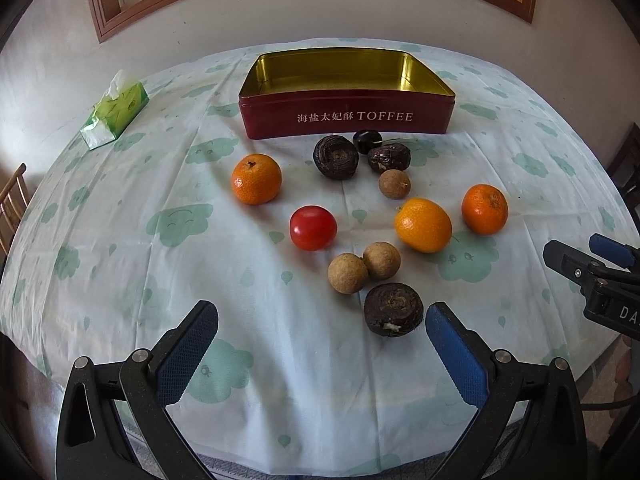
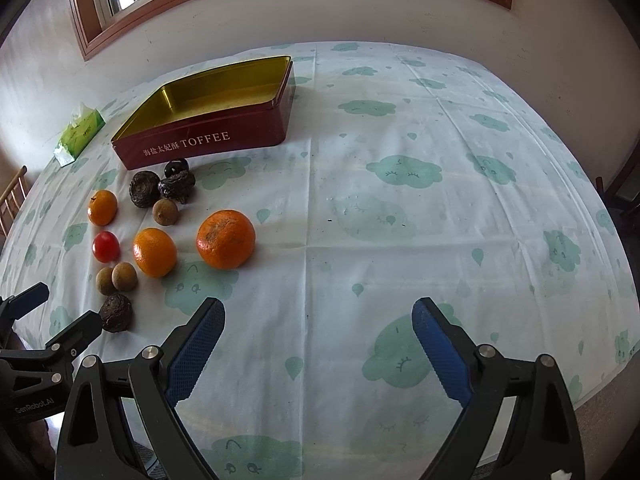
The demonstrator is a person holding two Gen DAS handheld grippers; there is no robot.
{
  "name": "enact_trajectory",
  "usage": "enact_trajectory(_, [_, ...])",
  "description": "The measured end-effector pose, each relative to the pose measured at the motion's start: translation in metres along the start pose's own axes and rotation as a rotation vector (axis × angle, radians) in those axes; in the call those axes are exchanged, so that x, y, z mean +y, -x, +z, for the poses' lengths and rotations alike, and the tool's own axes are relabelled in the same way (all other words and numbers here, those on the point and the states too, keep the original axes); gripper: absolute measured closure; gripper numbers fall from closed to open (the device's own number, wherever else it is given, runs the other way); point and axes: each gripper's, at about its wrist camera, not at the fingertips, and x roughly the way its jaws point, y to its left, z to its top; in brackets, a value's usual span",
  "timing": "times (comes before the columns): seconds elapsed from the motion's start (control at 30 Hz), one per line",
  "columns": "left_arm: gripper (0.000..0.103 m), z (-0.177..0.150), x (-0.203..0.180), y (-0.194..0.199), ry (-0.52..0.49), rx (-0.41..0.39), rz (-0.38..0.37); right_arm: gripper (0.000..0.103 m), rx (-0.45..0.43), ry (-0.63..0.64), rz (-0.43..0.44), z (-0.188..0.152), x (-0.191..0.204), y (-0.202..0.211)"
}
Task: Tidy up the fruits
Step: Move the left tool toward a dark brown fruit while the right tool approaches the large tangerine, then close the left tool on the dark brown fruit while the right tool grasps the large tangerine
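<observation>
Fruit lay scattered on a cloud-patterned bench point(image 1: 120, 240) in front of an open red toffee tin point(image 1: 347, 118), whose long side ran across the upper centre of the left wrist view, printed face toward the camera, its gold interior bare. Three oranges point(image 1: 423, 225) ringed the cluster at centre frame, with a red tomato point(image 1: 313, 227) at mid-frame and two brown longans point(image 1: 347, 278) touching just below it; a third longan point(image 1: 394, 184) sat higher. Three dark wrinkled fruits point(image 1: 393, 309) were hard to identify, one at lower centre and two close to the tin, where a small dark cherry point(image 1: 367, 141) lay with a thin stem pointing toward frame right.

The left tool point(image 1: 322, 326) hung spread wide at the bottom of the frame, gripping nothing. The right tool point(image 2: 319, 322) was likewise wide apart and empty over bare cloth, well right of the fruit; in the left view it was cut off at the right edge.

A green tissue pack point(image 1: 116, 114) sat at upper left.
</observation>
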Motion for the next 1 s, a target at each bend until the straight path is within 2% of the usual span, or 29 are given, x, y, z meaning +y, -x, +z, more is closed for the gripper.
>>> enact_trajectory(0.27, [0.001,0.006,-0.019,-0.002,-0.027,0.002,0.008,0.01,-0.008,-0.02,-0.004,0.004,-0.02,-0.003])
enact_trajectory(0.53, [0.019,0.006,-0.032,-0.018,-0.028,0.057,0.023,0.01,-0.009,-0.021,-0.002,0.003,-0.028,-0.005])
enact_trajectory(0.67, [0.025,0.006,-0.035,-0.025,-0.024,0.075,0.024,0.01,-0.01,-0.02,-0.002,0.002,-0.029,-0.006])
enact_trajectory(0.73, [0.031,0.005,-0.035,-0.029,-0.023,0.085,0.032,0.01,-0.009,-0.021,-0.001,0.002,-0.031,-0.007])
enact_trajectory(1.0, [0.038,0.005,-0.027,-0.031,-0.002,0.077,0.024,0.01,-0.005,-0.01,0.0,0.0,-0.029,-0.009])
